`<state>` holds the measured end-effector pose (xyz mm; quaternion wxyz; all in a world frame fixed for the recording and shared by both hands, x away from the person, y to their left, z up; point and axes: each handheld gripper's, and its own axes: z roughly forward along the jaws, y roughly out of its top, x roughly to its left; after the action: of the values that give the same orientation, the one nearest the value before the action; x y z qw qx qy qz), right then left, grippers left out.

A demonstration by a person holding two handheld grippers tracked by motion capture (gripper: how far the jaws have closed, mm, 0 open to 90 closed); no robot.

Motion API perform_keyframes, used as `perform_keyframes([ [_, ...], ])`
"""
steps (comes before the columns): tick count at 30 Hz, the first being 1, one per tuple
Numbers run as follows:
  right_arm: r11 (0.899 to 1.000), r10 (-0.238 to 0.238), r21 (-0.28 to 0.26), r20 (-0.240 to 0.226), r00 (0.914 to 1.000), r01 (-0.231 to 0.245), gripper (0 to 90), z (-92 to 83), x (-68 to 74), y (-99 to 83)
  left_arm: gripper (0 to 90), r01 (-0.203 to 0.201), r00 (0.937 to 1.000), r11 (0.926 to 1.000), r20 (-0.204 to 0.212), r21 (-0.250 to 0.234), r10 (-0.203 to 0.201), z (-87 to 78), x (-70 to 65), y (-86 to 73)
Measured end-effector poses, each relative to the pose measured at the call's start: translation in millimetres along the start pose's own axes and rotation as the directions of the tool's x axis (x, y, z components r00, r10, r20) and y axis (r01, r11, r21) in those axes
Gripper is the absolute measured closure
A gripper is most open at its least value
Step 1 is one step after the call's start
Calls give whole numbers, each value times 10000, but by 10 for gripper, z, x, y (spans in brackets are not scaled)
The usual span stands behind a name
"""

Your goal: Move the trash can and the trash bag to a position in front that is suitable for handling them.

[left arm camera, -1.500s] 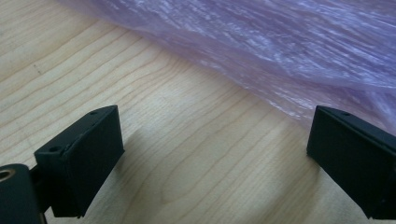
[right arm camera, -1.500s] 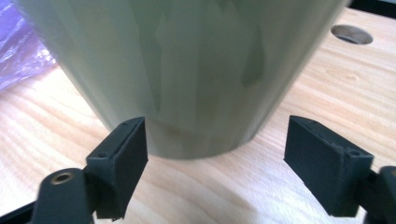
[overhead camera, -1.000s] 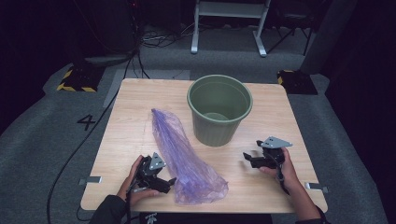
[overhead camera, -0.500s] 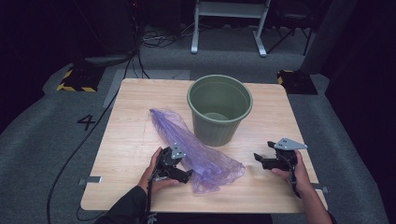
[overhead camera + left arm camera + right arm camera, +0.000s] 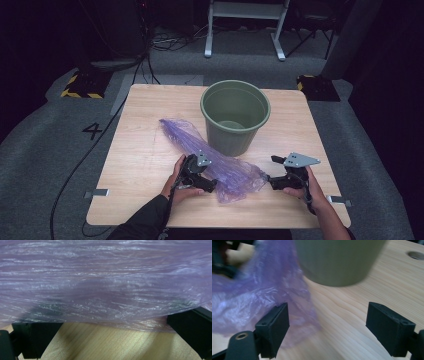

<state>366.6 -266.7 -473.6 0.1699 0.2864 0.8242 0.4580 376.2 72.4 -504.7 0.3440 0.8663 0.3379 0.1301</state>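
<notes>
A crumpled purple plastic bag lies flat on the wooden table, running from left of the green bucket to the near right. My left gripper is pressed against the bag's near-left side. In the left gripper view it is open, with the bag just beyond its jaws. My right gripper is open at the bag's near right end. In the right gripper view it has bare wood in its gap, and the bag lies against its left jaw.
The bucket stands upright close ahead of the right gripper; it looks empty inside. The table's near edge is just behind both hands. Dark floor, cables and a white metal stand lie beyond the table.
My left gripper has slid right along the bag, and the bag's near end has shifted right with it. My right gripper has dropped a little toward the near edge and now meets that end.
</notes>
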Motion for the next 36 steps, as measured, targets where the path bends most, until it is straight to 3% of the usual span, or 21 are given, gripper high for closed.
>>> perform_keyframes([
  [1, 10000, 0, 0, 0, 10000, 0, 184, 0, 0, 0, 1, 5, 10000, 10000, 2, 3, -5, 1, 0, 1],
  [2, 9999, -86, -65, -410, 9991, 84, 186, 47, 49, 14, 0, 16, 10000, 10000, 5, 0, -16, 3, 0, 3],
  [3, 9999, -86, -65, -410, 9991, 84, 186, 47, 49, 14, 0, 16, 10000, 10000, 5, 0, -16, 3, 0, 3],
  [6, 9990, -384, 203, -992, 9943, 406, 227, 131, 130, 11, 0, 11, 10000, 10000, 5, 4, -11, 3, 0, 3],
  [7, 9990, -384, 203, -992, 9943, 406, 227, 131, 130, 11, 0, 14, 10000, 10000, 5, 4, -14, 3, 0, 3],
  [8, 9982, -466, 332, -1111, 9927, 506, 327, 169, 159, 3, 0, 7, 10000, 10000, 6, 8, -7, 3, 1, 3],
  [10, 9969, -550, 495, -1162, 9917, 611, 364, 194, 172, -3, 0, 14, 10000, 10000, 8, 4, -14, 3, 0, 3],
  [12, 9940, -665, 781, -1218, 9903, 764, 492, 247, 189, -17, 0, -11, 10000, 10000, 6, 10, 11, 1, 2, 2],
  [14, 9915, -696, 996, -1383, 9879, 838, 678, 309, 190, -32, 0, -19, 10000, 10000, 37, 4, 19, 0, 2, 0],
  [15, 9915, -696, 996, -1383, 9879, 838, 678, 309, 190, -32, 0, -34, 10000, 10000, 41, 1, 34, 0, 4, 0],
  [18, 9893, -815, 1104, -1274, 9885, 958, 859, 352, 185, -68, 0, -222, 9995, 9997, 221, 34, 221, -28, 30, -27],
  [20, 9880, -834, 1198, -1206, 9892, 979, 882, 364, 170, -81, 1, -358, 9989, 9994, 317, 15, 358, -56, 46, -59],
  [27, 9907, -414, 1264, -786, 9960, 511, 900, 327, 45, -112, 2, -484, 9977, 9988, 480, -29, 484, -224, 120, -243],
  [32, 9909, -15, 1344, -21, 10000, 18, 900, 237, -158, -180, 2, -413, 9985, 9991, 360, 83, 409, -390, 283, -408],
  [36, 9903, 459, 1277, 707, 9964, -546, 896, 138, -367, -245, 2, -12, 10000, 9998, -7, 193, 12, -516, 455, -528],
])
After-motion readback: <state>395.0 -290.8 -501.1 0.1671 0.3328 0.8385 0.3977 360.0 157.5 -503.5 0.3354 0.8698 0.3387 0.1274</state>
